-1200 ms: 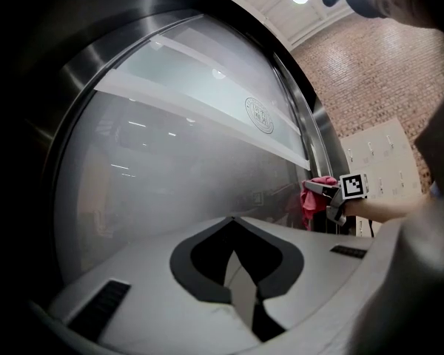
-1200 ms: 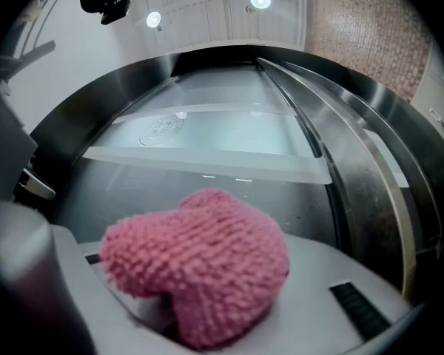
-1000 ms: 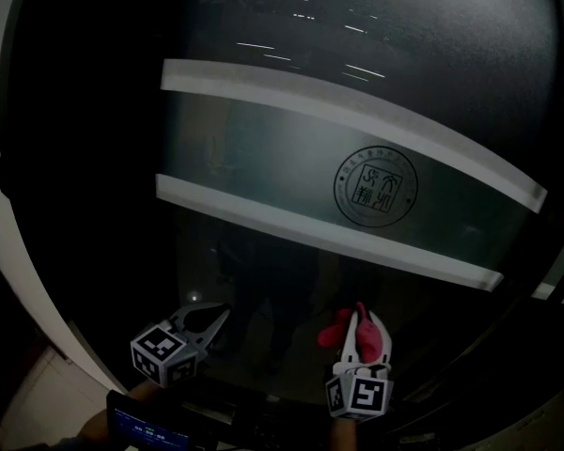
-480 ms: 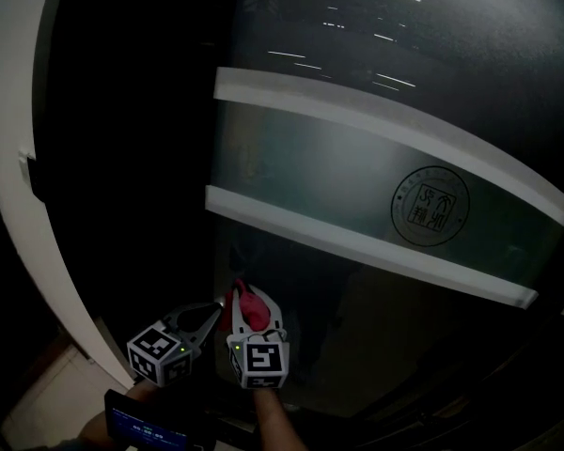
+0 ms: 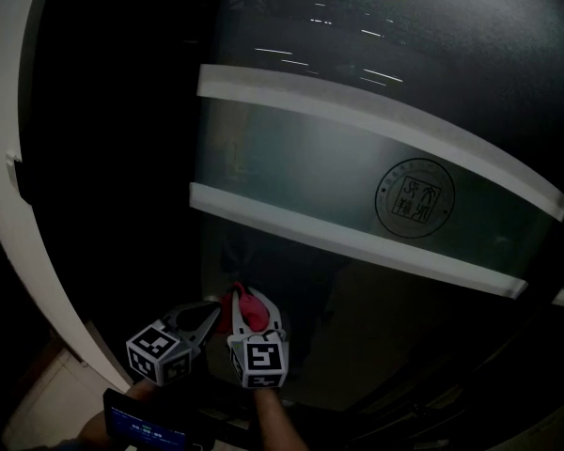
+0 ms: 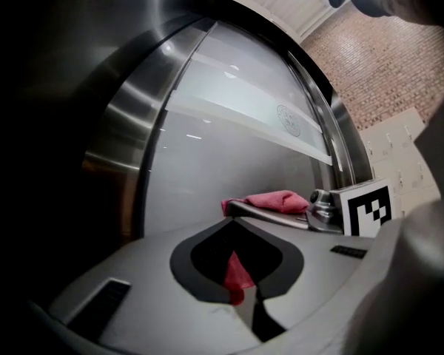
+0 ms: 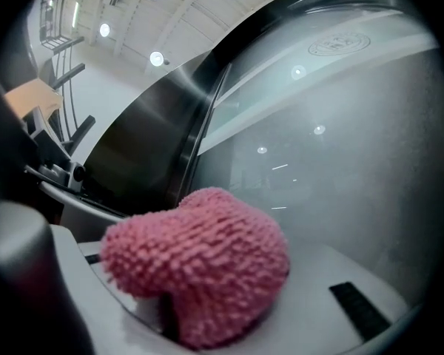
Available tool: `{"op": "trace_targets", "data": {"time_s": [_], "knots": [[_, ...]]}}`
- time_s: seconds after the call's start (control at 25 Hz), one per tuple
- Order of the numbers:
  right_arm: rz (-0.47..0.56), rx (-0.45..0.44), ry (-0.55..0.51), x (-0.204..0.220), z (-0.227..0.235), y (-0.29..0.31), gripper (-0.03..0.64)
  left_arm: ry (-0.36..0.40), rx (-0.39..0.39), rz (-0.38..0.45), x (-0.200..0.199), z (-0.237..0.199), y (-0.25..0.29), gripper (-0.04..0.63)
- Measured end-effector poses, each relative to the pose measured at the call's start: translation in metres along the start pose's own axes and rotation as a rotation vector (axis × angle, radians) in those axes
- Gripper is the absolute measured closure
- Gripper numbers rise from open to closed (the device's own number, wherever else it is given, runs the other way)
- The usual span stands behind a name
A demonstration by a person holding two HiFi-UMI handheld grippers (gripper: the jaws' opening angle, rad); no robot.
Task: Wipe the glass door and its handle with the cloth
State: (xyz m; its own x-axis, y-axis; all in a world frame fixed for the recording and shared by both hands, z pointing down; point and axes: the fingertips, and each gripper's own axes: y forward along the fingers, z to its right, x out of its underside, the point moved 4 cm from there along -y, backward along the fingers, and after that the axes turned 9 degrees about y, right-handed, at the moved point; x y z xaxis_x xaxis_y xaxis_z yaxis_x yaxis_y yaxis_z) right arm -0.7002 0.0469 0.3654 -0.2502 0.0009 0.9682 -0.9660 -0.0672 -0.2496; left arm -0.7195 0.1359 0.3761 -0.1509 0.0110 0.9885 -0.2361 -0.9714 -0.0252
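You are pinching the pink cloth (image 5: 246,305) in the right gripper (image 5: 252,318). Its jaws are clamping a fat wad, so plenty of pile is bulging past the tips to meet the surface before any hard part does. You are holding it low on the glass door (image 5: 291,158), below the frosted band with the round seal (image 5: 414,198) and near the steel edge (image 7: 152,143). That looks like the end of a wiping pass. I cannot tell whether the cloth is actually touching the pane.

The left gripper (image 5: 211,314) is hanging just beside it with its jaws pressed together at the tips and apparently gripping nothing. You are likely parking it there out of the way. A red sliver is showing in its hollow, and I cannot place it. No handle is showing.
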Motion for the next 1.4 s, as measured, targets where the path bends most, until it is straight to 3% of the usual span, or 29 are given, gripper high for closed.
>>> {"op": "trace_targets", "data": {"time_s": [0.24,0.48,0.92,1.16,1.4], "knots": [[0.004,0.087,-0.055,-0.017,0.050,-0.056,0.568,-0.006,0.079,0.015,-0.006,0.040,0.028,0.588],[0.018,0.240,-0.119,-0.044,0.124,-0.135,0.568,-0.016,0.152,0.030,-0.011,0.079,0.053,0.588],[-0.032,0.547,-0.204,-0.076,0.252,-0.271,0.566,-0.012,0.174,0.028,-0.013,0.093,0.065,0.588],[-0.031,0.600,-0.202,-0.082,0.264,-0.283,0.568,-0.013,0.189,0.026,-0.012,0.094,0.065,0.588],[-0.005,0.608,-0.208,-0.097,0.240,-0.280,0.568,-0.010,0.261,0.034,-0.015,0.110,0.072,0.588]]}}
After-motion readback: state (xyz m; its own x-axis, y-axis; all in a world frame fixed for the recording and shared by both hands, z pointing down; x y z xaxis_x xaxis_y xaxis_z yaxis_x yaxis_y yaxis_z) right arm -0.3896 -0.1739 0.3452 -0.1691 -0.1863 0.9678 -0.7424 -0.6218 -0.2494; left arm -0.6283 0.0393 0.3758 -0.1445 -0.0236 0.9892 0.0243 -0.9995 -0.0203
